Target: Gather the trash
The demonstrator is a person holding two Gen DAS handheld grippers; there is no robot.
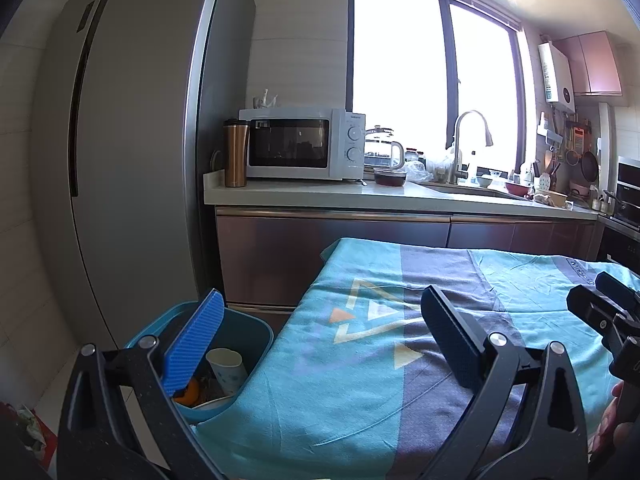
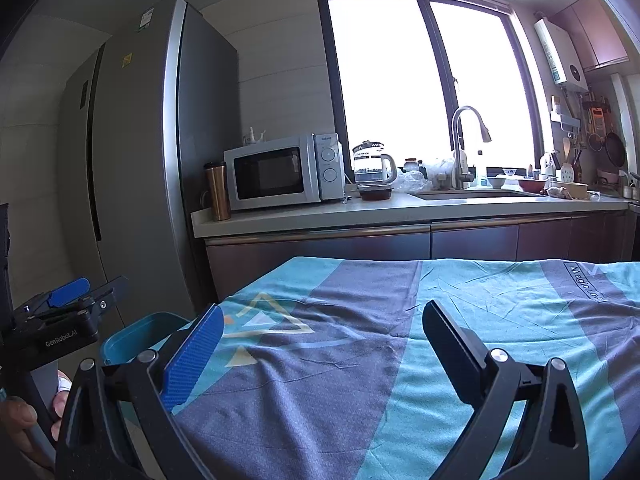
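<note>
Only the left wrist view looked into the blue bin (image 1: 256, 332) at the bench's (image 1: 360, 380) left edge: a paper cup (image 1: 226, 368) lay inside. Right view showed "GenRobot.AI". Both left gripper (image 1: 320, 340) and right gripper (image 2: 320, 344) fingers stood wide apart, empty.

The left gripper (image 1: 320, 336) hides part of the blue bin (image 1: 256, 332), so the stuff beside the paper cup (image 1: 226, 368) is hard to tell. The small things by the sink (image 2: 472, 196) are too tiny to name. The picture edge cuts off the hand (image 2: 24, 424).
</note>
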